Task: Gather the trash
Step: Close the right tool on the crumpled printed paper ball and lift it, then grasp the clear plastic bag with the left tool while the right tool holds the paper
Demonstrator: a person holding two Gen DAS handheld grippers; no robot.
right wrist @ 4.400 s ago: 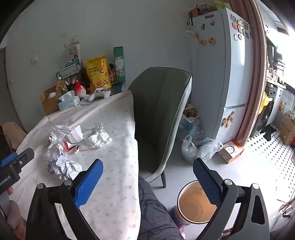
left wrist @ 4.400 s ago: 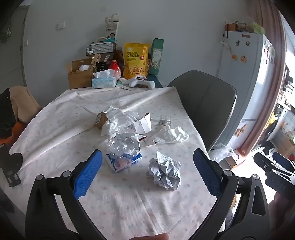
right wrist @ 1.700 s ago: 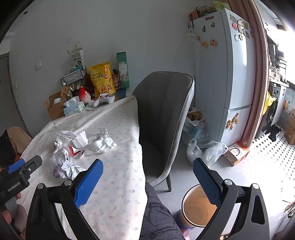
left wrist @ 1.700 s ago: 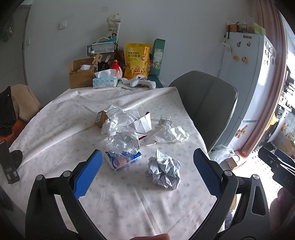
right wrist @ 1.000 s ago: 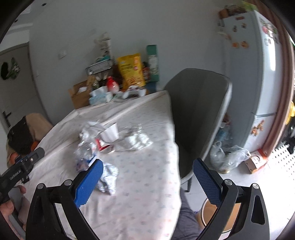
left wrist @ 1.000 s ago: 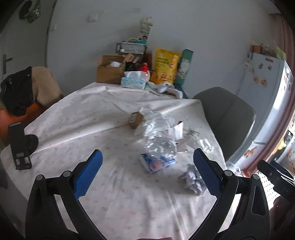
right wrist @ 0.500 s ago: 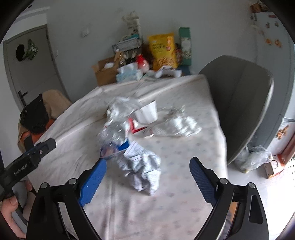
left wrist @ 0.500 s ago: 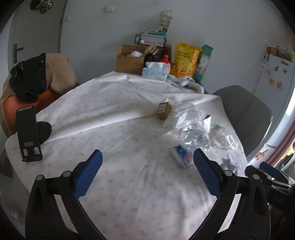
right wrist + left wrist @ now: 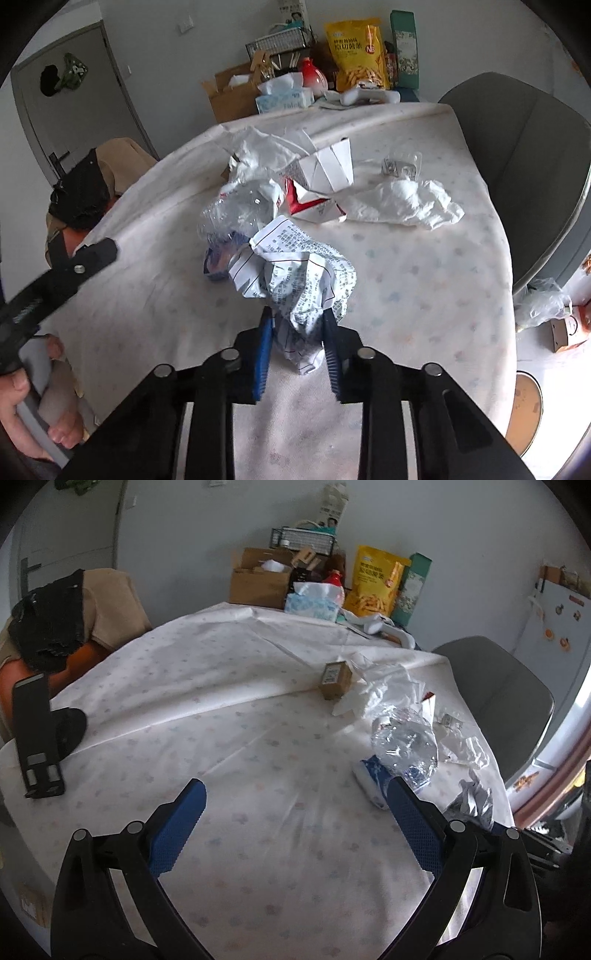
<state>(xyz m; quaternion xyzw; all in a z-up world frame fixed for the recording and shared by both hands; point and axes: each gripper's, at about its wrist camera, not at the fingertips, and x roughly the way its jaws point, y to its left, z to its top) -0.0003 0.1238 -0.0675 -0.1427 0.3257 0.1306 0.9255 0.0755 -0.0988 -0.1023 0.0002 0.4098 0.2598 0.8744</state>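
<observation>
Crumpled printed paper [image 9: 299, 280]: a ball of white sheet with black print, lying on the tablecloth near the table's near edge, toward the right side; its lower part sits between the right tool's blue pads.
Right gripper [image 9: 297, 332]: jaws have just been closing and now pinch the paper ball from both sides, pads pressed into its folds.
Left gripper [image 9: 295, 827]: jaws spread wide over bare tablecloth near the table's near edge, nothing between the pads.
Hand [image 9: 22, 402]: seen at the lower left of the right wrist view, wrapped round the left tool's handle.
Table [image 9: 184, 686]: covered with a pale cloth with a faint dotted pattern.
Crushed clear bottle [image 9: 240, 210]: lies just behind the paper ball, over a blue wrapper [image 9: 218, 262], toward the table's middle.
Red and white carton [image 9: 310, 203]: torn open, just beyond the bottle, beside a folded white box [image 9: 328, 170].
White tissue [image 9: 402, 203]: crumpled, toward the table's right edge.
Small brown box [image 9: 334, 679]: stands past the trash pile, toward the table's middle.
Far edge of the table: a cardboard box [image 9: 258, 579], a tissue pack [image 9: 314, 603] and a yellow snack bag [image 9: 376, 579] stand in a row.
Grey chair [image 9: 524, 155]: at the table's right edge.
Black phone stand [image 9: 37, 734]: at the table's left edge.
</observation>
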